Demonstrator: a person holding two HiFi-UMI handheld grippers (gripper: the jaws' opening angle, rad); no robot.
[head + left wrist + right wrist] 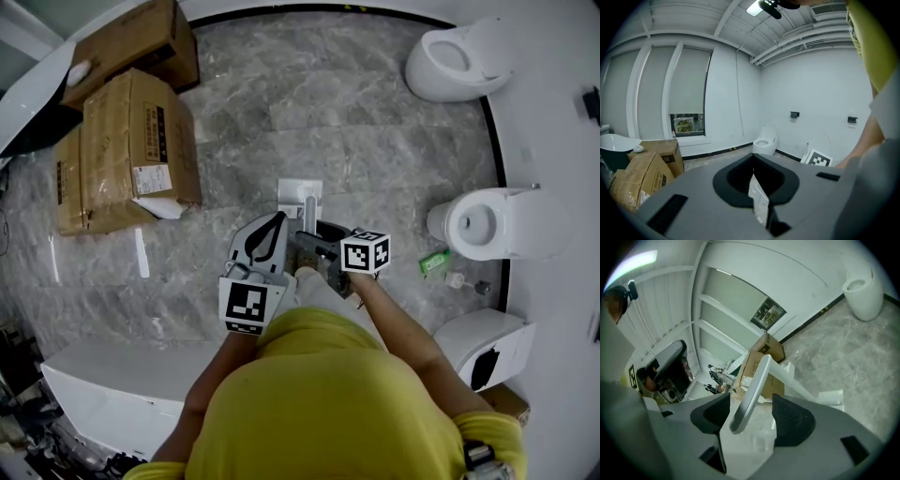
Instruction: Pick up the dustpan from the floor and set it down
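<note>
Grey marble floor (356,112), head view: three cardboard boxes (141,141) upper left, two toilets (450,56) at right, one white dustpan (300,194) on the floor just ahead of left gripper (275,225) and right gripper (323,246)

Left gripper view: left gripper (753,157) clenched, pad tips meeting; only two boxes here, plus one window (686,124)

Right gripper view: right gripper (750,401) released, jaws wide; dustpan handle (757,376) stands between the pads (792,420), touching neither

A grey marble floor (328,112) meets white walls (820,84), with cardboard boxes (131,155) on one side, white toilets (455,58) opposite, a half-blinded window (687,125) and a ceiling light (754,8).
</note>
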